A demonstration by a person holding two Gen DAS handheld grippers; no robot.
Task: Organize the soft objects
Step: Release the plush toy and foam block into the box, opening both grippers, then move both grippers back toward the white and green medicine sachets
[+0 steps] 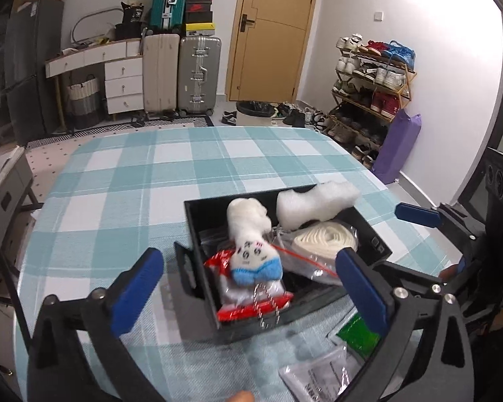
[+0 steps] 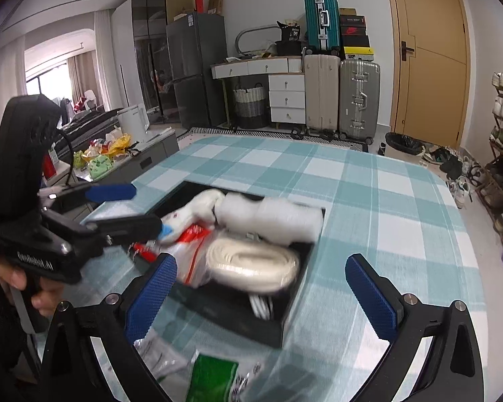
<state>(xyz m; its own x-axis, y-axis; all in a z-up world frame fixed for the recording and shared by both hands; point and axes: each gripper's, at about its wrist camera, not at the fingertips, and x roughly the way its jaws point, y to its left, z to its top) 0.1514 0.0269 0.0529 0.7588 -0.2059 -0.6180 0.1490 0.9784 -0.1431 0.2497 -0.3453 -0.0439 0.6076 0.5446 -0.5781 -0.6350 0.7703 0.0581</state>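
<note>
Just ahead of the left claw [image 1: 248,288], between its wide-spread, empty fingers, a black box [image 1: 198,214] on the checked worktop [image 1: 124,181] holds the plush toy [image 1: 251,238], red-and-white packet [image 1: 251,305], coiled white band [image 1: 325,239] and foam piece [image 1: 315,202]. The heaped contents could spill or snag if a claw pushes in carelessly, and the bagged packets [image 2: 211,375] lying loose beneath the right claw [image 2: 261,294] might slip away. Both claws hover low, angled down toward the box, the right one equally wide and empty.
</note>
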